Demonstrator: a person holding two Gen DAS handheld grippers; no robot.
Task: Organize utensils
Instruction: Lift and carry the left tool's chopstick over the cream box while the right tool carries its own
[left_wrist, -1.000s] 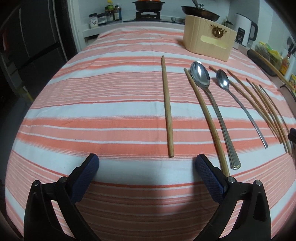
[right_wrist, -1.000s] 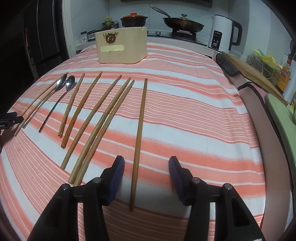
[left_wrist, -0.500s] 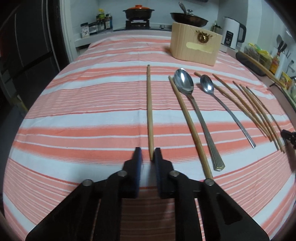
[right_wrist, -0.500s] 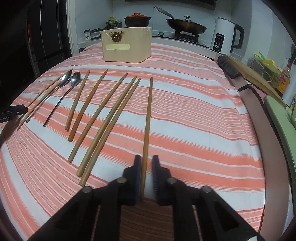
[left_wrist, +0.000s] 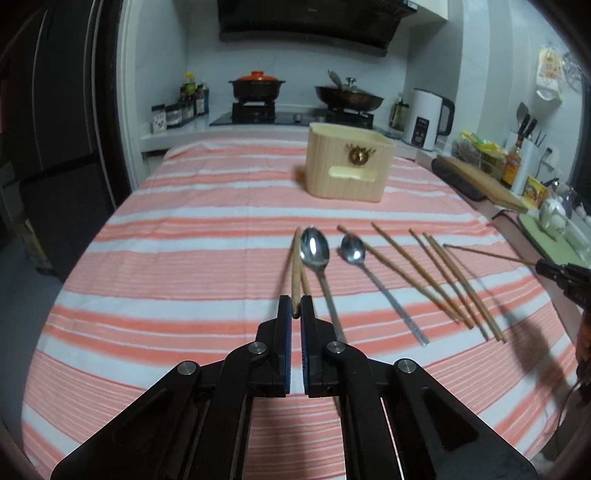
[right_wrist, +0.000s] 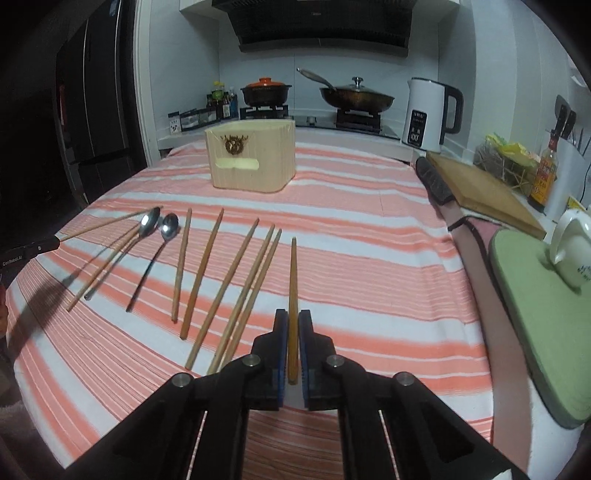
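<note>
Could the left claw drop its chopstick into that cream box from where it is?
Probably yes. The left claw holds its chopstick lifted above the cloth, and nothing stands between it and the open-topped box ahead.

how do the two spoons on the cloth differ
The big spoon has a wider bowl than the small spoon. The big spoon's handle lies nearly straight toward the left tool; the small spoon's handle angles off to the right. Both are shiny metal, bowls pointing toward the box.
</note>
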